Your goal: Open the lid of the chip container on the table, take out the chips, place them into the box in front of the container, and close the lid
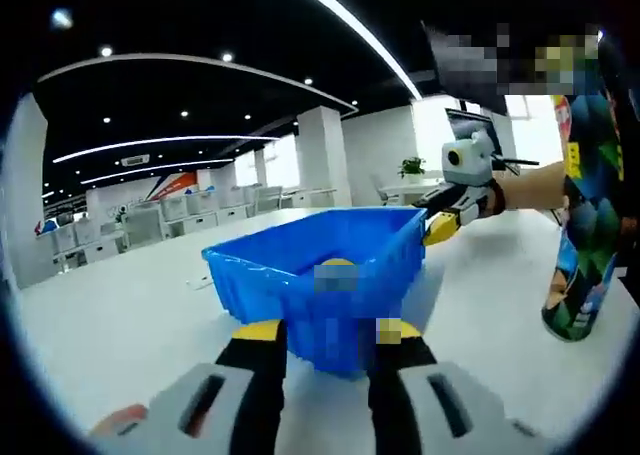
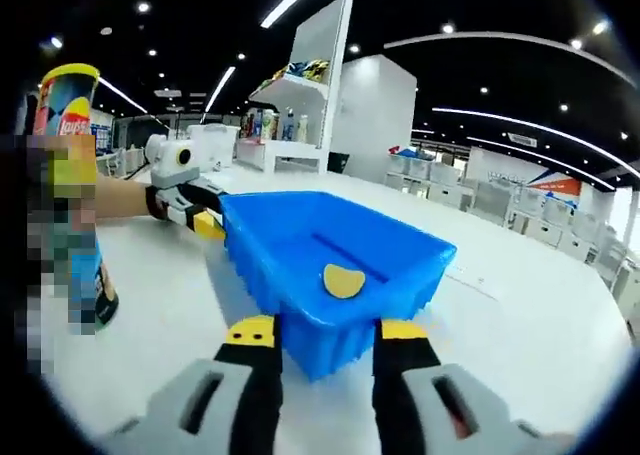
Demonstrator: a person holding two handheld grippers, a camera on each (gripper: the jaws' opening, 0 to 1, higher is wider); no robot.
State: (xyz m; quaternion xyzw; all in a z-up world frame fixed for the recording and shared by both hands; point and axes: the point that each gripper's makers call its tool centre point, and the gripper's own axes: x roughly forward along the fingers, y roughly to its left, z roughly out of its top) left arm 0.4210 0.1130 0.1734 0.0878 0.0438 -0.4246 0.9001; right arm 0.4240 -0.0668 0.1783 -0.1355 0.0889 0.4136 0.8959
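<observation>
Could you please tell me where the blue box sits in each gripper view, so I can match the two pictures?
Left gripper view: the blue box sits at centre, just beyond that gripper's open jaws.
Right gripper view: the blue box sits at centre, a chip lying inside.
Shared landmark: the upright chip container, at the right edge in the left gripper view and the left edge in the right gripper view.

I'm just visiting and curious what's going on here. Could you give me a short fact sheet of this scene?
Surface: white table
Box: blue plastic box, open top
Inside box: one yellow chip
Chip container: tall can, upright beside the box; lid not visible
Left tool: open, jaws straddling the box's near corner
Right tool: open, at the opposite corner
Setting: large office hall
</observation>
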